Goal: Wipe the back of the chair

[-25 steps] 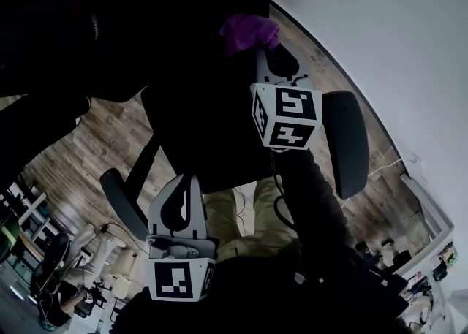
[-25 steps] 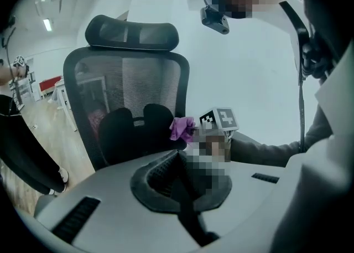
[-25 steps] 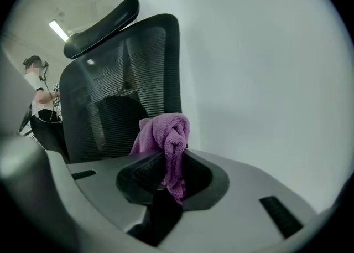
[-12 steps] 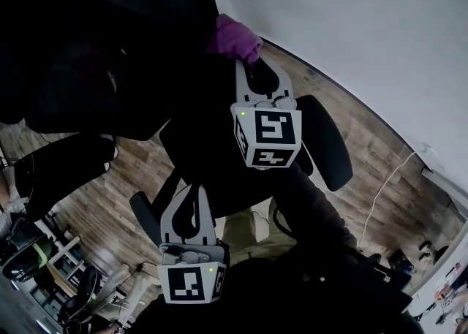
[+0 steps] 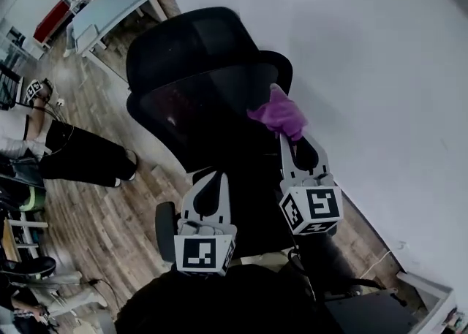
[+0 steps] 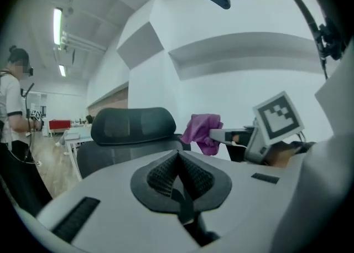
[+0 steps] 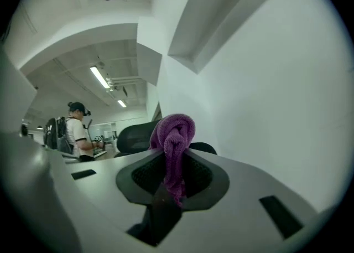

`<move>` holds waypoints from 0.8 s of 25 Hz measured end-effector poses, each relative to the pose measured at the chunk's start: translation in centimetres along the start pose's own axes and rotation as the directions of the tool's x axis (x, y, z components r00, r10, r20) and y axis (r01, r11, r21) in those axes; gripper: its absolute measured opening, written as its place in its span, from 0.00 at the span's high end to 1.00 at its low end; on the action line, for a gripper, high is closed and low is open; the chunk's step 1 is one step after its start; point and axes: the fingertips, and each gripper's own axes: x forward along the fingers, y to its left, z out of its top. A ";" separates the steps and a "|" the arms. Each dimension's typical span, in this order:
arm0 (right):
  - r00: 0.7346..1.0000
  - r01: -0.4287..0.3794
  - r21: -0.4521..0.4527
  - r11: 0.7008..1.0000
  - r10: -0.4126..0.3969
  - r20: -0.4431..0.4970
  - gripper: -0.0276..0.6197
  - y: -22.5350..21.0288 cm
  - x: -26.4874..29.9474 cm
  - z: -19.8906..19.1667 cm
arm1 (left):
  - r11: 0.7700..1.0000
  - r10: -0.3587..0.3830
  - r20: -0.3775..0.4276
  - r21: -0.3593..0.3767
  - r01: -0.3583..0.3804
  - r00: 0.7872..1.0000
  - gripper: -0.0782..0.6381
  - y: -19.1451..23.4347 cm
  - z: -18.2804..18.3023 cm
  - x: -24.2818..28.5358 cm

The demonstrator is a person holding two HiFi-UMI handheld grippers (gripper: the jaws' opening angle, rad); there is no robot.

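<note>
A black office chair stands before me, its headrest (image 5: 191, 42) above the mesh back (image 5: 208, 117). My right gripper (image 5: 284, 135) is shut on a crumpled purple cloth (image 5: 278, 115), held at the right edge of the chair back just below the headrest. In the right gripper view the cloth (image 7: 175, 145) bulges up out of the closed jaws, with the headrest (image 7: 134, 135) behind it. My left gripper (image 5: 211, 177) sits lower, in front of the chair back, shut with nothing in it. The left gripper view shows the headrest (image 6: 133, 125), the cloth (image 6: 202, 132) and the right gripper's marker cube (image 6: 277, 117).
A white wall (image 5: 380, 69) runs close behind the chair on the right. A person in dark trousers (image 5: 80, 153) stands on the wood floor at the left. A pale table (image 5: 117, 4) stands at the far top left.
The view has swung up from the chair's seat and armrests to its back and headrest. Both grippers have come up along the back, and the right one still holds the cloth.
</note>
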 end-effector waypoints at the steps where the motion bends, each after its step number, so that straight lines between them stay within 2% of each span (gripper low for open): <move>1: 0.999 -0.037 0.002 0.999 0.037 0.014 0.84 1.4 -0.7 1.0 | 1.000 0.014 0.013 0.006 -0.014 1.000 0.88 0.2 1.2 -0.3; 3: 0.992 -0.117 -0.012 0.993 0.117 0.050 0.84 4.3 -1.6 2.8 | 0.999 0.041 0.049 0.016 -0.042 0.998 0.89 0.7 3.6 -0.6; 5: 0.978 -0.196 -0.054 0.979 0.200 0.063 0.84 7.4 -2.2 3.8 | 0.997 0.074 0.121 0.017 -0.076 0.990 0.89 1.5 5.8 -1.2; 8: 0.956 -0.281 -0.111 0.953 0.289 0.058 0.84 11.4 -2.6 3.7 | 0.993 0.114 0.196 -0.007 -0.115 0.974 0.88 3.0 6.7 -2.5; 13: 0.939 -0.325 -0.153 0.933 0.337 0.065 0.85 13.5 -2.7 3.6 | 0.991 0.134 0.212 -0.006 -0.136 0.968 0.89 3.9 6.1 -3.6; 17: 0.926 -0.355 -0.191 0.915 0.372 0.059 0.84 15.1 -2.7 3.7 | 0.987 0.158 0.255 -0.016 -0.159 0.954 0.89 4.7 7.2 -4.2; 20: 0.923 -0.370 -0.194 0.909 0.384 0.039 0.85 15.9 -3.0 3.4 | 0.988 0.153 0.246 -0.027 -0.151 0.957 0.89 5.0 7.0 -4.5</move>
